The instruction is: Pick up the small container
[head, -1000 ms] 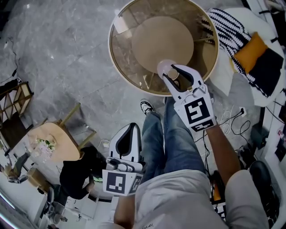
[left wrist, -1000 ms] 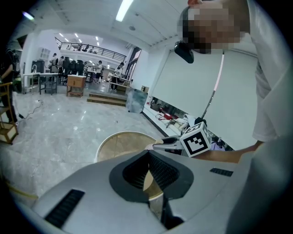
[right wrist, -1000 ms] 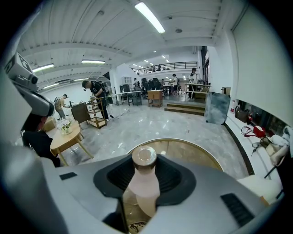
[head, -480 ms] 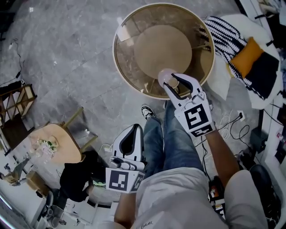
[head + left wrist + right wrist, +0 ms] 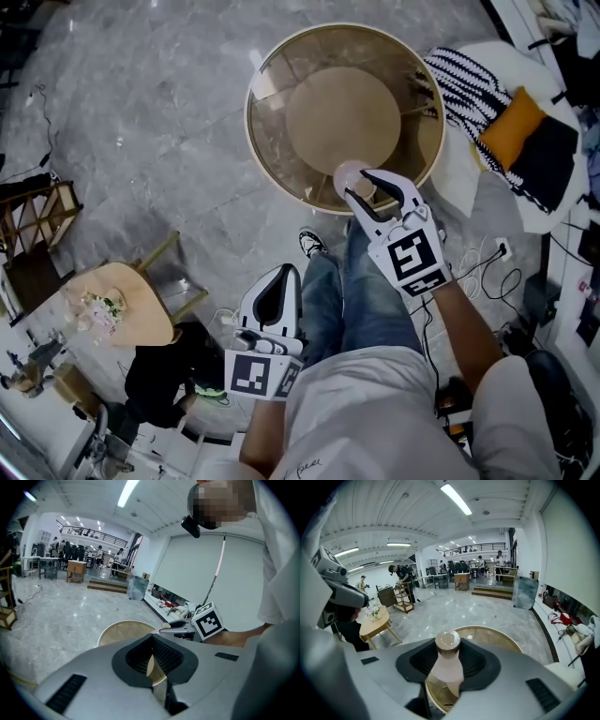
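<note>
Right gripper (image 5: 362, 188) has its jaws clamped on the small container (image 5: 349, 172), a pale pinkish little bottle with a round cap. In the right gripper view the container (image 5: 446, 663) stands upright between the dark pads (image 5: 478, 663), cap poking above them. It sits over the near edge of the round glass-topped table (image 5: 274, 150); honestly can't tell if its bottom touches the glass.

Left gripper (image 5: 282, 270) hangs low by the person's waist, well away from the table, jaw tips together and nothing between them. Same in its own view (image 5: 152, 640).

A small wooden side table (image 5: 131, 305) stands off to the left.
</note>
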The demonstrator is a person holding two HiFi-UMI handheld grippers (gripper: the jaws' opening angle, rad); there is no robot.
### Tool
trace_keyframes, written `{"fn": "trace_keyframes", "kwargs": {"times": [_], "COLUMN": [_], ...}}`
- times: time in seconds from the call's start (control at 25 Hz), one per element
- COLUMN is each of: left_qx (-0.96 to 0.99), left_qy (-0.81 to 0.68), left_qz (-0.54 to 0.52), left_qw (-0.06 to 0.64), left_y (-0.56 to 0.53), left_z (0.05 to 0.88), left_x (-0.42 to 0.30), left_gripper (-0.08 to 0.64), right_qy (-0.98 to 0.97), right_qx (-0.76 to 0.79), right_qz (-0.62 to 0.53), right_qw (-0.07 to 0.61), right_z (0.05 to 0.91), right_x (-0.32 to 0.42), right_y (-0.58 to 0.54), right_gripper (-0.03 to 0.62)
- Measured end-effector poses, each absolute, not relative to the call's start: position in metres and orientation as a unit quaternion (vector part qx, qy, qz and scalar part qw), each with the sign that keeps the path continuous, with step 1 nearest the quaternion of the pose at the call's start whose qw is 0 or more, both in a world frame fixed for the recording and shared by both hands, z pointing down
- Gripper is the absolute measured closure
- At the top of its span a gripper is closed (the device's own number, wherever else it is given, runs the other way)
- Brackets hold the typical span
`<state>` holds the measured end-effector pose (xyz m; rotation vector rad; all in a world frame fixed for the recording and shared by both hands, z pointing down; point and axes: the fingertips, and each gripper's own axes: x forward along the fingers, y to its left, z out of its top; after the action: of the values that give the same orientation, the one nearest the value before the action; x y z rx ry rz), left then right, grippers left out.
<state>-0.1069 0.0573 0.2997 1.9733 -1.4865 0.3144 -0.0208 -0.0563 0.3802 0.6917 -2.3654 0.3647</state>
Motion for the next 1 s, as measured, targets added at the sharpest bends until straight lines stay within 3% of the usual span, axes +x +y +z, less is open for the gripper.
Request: {"fn": "trace_keyframes", "kwargs": {"times": [1.0], "left_qx": [0.787], "left_qy": [-0.536], "left_qz": [0.072], "left_qw": [0.297], "left_y": [0.05], "left_z": [0.235], "left_x": [-0.111], "left_gripper": [0.543], "right_qy": [-0.9], "right_qx": [0.265], "right_qz": [0.142], "right_qw": [0.315], "right_z": [0.303], "right_x": [-0.024], "right_y": [-0.016], "right_gripper": [0.445]}}
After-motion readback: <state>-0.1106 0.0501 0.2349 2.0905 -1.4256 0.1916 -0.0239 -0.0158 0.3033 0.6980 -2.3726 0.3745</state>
